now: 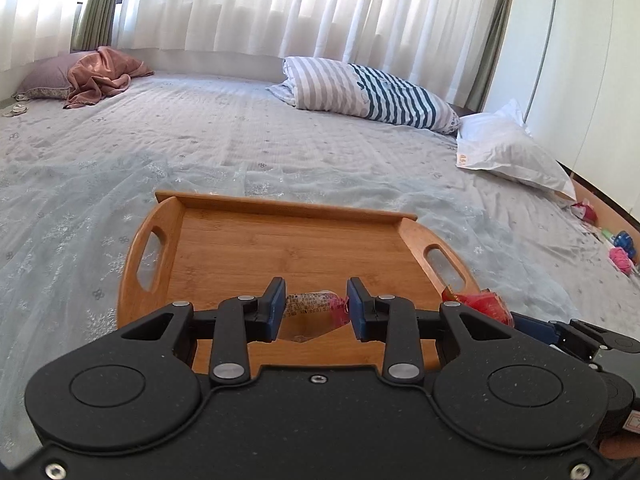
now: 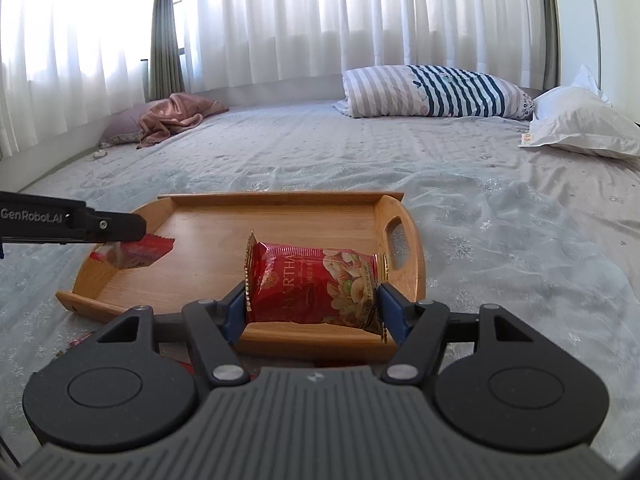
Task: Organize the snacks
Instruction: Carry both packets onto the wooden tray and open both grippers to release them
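Left hand-held gripper (image 1: 316, 306) clamps my small clear-and-red snack packet (image 1: 314, 307) low over the wooden tray (image 1: 288, 204) on the bed; I should lower before releasing. Right hand-held gripper (image 2: 312, 304) grips the red nut packet (image 2: 314, 286) above the tray's near edge, needing a level set-down.

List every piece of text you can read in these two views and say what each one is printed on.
"GenRobot.AI": on the left gripper, seen in the right wrist view.
"MARTHA", last letters hidden: on the red nut packet in the right gripper.
Small print on that packet: too small to read.
Print on the clear snack wrapper: blurred.
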`<act>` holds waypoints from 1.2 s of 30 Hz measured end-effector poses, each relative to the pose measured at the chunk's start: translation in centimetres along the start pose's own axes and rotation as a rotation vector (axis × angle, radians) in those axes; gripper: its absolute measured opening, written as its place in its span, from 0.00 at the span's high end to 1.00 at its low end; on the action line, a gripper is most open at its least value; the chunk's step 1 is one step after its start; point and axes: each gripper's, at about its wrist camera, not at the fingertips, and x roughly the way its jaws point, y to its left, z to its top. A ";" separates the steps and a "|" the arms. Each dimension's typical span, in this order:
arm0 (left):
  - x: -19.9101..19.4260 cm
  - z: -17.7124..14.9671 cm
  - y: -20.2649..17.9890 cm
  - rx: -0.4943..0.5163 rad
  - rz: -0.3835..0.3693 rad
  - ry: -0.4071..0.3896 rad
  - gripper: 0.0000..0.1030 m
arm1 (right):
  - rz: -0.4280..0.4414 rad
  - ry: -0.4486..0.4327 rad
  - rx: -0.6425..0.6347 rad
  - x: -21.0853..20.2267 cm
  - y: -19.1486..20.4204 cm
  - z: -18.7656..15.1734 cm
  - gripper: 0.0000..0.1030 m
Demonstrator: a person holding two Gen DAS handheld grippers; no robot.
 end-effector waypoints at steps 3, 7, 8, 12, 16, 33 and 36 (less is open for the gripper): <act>1.9 0.1 -0.1 -0.006 0.002 0.012 0.70 | 0.012 0.020 0.006 1.5 -0.2 0.0 0.33; 4.3 -0.1 -0.1 -0.011 0.006 0.031 0.69 | 0.010 0.042 0.010 3.2 -0.3 -0.1 0.33; 4.8 -0.2 -0.2 -0.011 0.009 0.033 0.70 | 0.011 0.047 0.013 3.6 -0.4 -0.2 0.33; 6.4 -0.3 -0.4 0.001 0.022 0.029 0.69 | 0.019 0.064 0.020 4.8 -0.6 -0.3 0.33; 7.3 -0.6 -0.5 0.010 0.020 0.023 0.69 | 0.018 0.078 0.022 5.6 -0.7 -0.6 0.33; 8.6 -1.9 -2.1 0.106 0.047 0.035 0.67 | 0.020 0.069 0.012 6.2 -0.7 -0.6 0.30; 8.6 -1.9 -2.2 0.105 0.046 0.036 0.65 | 0.019 0.069 0.011 6.2 -0.7 -0.6 0.30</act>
